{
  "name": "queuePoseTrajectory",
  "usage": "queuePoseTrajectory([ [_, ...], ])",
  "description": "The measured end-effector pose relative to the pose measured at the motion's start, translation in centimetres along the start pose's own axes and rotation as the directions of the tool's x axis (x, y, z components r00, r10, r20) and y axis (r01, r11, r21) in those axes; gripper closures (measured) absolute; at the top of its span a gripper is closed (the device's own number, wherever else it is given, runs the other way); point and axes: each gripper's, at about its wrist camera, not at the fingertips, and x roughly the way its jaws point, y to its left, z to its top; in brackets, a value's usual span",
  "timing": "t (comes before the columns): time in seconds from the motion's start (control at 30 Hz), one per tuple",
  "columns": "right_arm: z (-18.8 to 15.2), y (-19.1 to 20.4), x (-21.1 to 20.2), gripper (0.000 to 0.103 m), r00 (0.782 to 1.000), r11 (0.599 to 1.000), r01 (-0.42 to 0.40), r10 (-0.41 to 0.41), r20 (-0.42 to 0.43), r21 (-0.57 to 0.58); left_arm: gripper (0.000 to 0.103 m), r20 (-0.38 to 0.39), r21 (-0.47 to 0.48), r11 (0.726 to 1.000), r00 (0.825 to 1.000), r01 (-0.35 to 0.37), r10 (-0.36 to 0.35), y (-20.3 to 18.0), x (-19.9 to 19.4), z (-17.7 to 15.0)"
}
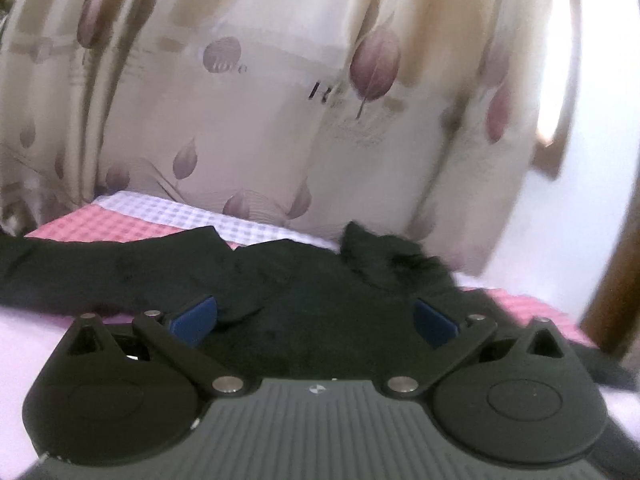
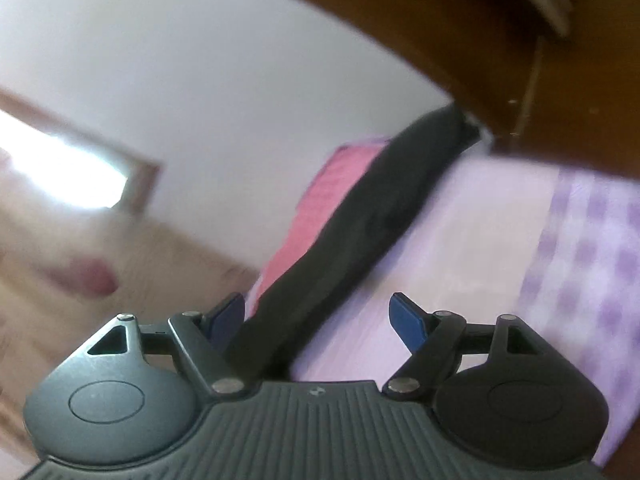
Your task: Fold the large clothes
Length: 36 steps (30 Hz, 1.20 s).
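A large black garment (image 1: pixel 132 268) lies spread across a bed, with a fluffy dark tuft (image 1: pixel 384 256) at its far edge. My left gripper (image 1: pixel 314 318) hovers over it, open wide, with the blue pads (image 1: pixel 192 320) apart and black cloth beneath them, not pinched. In the right wrist view a long black strip of the garment (image 2: pixel 360 216) runs from near the left blue pad (image 2: pixel 226 316) up to the far right. My right gripper (image 2: pixel 318 318) is open, tilted over the sheet, and nothing is pressed between its pads.
The bed has a pink and lilac checked sheet (image 1: pixel 120 220) (image 2: pixel 500 248). A cream curtain with mauve leaf prints (image 1: pixel 280 100) hangs right behind the bed. Brown wooden furniture (image 2: pixel 500 48) stands at the far end of the strip; a wooden post (image 1: pixel 616 288) is at the right.
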Motion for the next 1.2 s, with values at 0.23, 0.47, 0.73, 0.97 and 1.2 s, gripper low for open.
queuePoseTrajectory([
  [0.23, 4.7, -2.8, 6.5, 0.025, 0.997, 0.994, 0.073, -0.076, 0.034, 0.079, 0.000, -0.032, -0.022, 0.998, 0.998, -0.062, 0.061, 0.6, 6.7, -3.4],
  [0.47, 6.5, -2.4, 10.2, 0.024, 0.990, 0.992, 0.113, -0.118, 0.082, 0.064, 0.000, -0.075, -0.161, 0.987, 0.997, -0.006, -0.007, 3.1, 7.2, -4.5],
  [0.73, 6.5, -1.5, 13.7, 0.089, 0.952, 0.956, 0.293, -0.290, 0.093, -0.022, 0.000, -0.096, -0.215, 0.976, 0.995, -0.007, -0.014, 3.7, 7.4, -4.6],
  [0.97, 7.2, 6.0, 12.8, 0.095, 0.973, 0.995, 0.099, -0.101, 0.207, 0.021, 0.000, -0.061, -0.278, 0.960, 0.997, 0.018, -0.037, 4.5, 7.0, -4.8],
  [1.2, -0.7, 21.6, 17.0, 0.095, 0.958, 0.954, -0.263, 0.276, 0.082, -0.142, 0.000, -0.019, -0.338, 0.940, 0.999, 0.038, -0.048, 5.2, 6.4, -4.9],
])
